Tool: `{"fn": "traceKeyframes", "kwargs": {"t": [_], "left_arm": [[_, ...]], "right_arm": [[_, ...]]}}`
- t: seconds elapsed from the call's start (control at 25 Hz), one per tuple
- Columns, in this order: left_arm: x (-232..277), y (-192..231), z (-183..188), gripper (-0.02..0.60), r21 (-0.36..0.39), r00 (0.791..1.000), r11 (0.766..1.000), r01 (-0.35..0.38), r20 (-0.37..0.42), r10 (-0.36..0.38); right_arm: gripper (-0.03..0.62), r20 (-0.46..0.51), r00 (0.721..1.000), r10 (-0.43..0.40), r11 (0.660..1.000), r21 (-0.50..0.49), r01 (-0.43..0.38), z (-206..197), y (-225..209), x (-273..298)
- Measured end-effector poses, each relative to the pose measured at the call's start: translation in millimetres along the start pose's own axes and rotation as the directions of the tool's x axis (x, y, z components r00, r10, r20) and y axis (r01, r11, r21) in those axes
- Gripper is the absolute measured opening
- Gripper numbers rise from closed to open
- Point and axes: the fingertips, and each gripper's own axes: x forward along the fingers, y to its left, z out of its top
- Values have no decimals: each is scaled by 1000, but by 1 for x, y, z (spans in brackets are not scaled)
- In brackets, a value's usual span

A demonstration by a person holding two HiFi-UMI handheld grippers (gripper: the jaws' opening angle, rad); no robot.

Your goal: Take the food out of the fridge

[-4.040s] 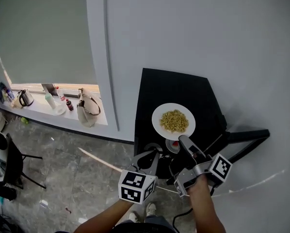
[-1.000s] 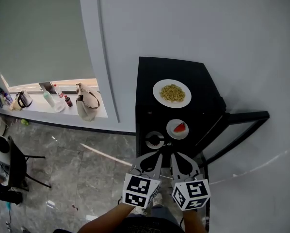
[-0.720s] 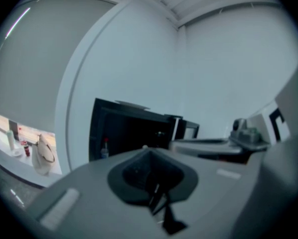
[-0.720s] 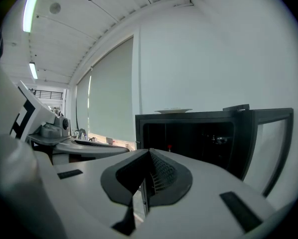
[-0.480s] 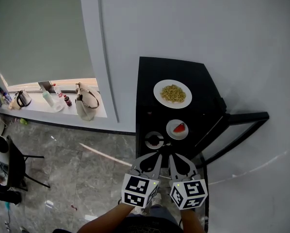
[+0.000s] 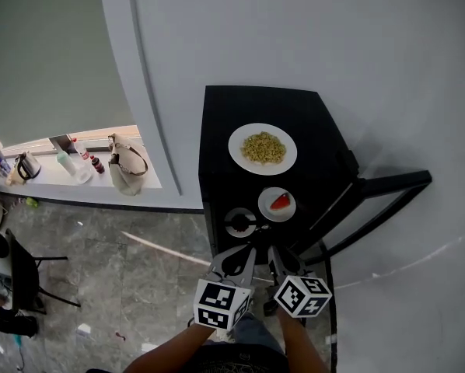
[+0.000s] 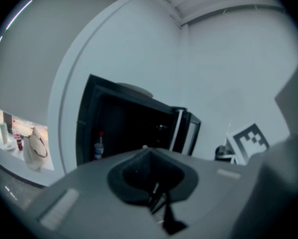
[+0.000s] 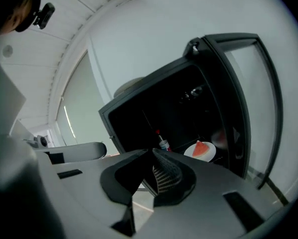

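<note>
Before the open fridge: both grippers hang low and side by side, pointed at the dark opening of the fridge (image 6: 217,130).
Left gripper (image 6: 246,252): jaws together, nothing between them.
Right gripper (image 6: 276,252): jaws together too, and empty.
Food already out: a plate of yellow-green food (image 6: 262,148) sits on the fridge top, clear of its edges.
Food left inside: the watermelon plate (image 8: 203,151) rests on a shelf toward the door side, with a bottle (image 8: 162,144) just beside it on the left.
Step in hand: by my judgement, going in for the watermelon plate; the right gripper is on the handier side.
Doing it well: part the jaws before entering, pinch the near rim, and keep the plate level so the slice does not slide. Then draw it straight back out.
Edges: the cabinet frame rings the opening. The door (image 6: 392,180) stands swung out on the right and would catch a wide elbow or a tilted plate, and the bottle crowds the plate's left rim.
Open room: bare black top lies left of the big plate for setting down. The space left of the fridge is free, and the ledge (image 6: 85,179) is well apart.
</note>
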Motion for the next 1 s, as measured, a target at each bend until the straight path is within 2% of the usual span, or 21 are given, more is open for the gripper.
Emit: {"fn": "traceKeyframes", "kwargs": {"t": [0.24, 0.44, 0.6, 0.68, 1.0], "left_arm": [[39, 4, -14, -3, 1, 999, 1000, 29, -31, -29], [76, 17, -28, -4, -5, 997, 1000, 29, -77, -29], [101, 27, -40, -3, -16, 993, 1000, 18, -113, -20], [112, 32, -46, -3, -12, 991, 1000, 17, -131, -18], [141, 44, -61, -3, -11, 986, 1000, 26, -164, -27]], "right_arm": [[3, 32, 997, -68, 980, 190, 61, -10, -65, 29], [3, 45, 990, -132, 937, 331, 110, -23, -118, 57], [13, 53, 986, -157, 894, 433, 119, -35, -153, 80], [63, 41, 986, -160, 880, 459, 124, -41, -164, 93], [106, 0, 974, -225, 861, 468, 199, -57, -208, 131]]}}
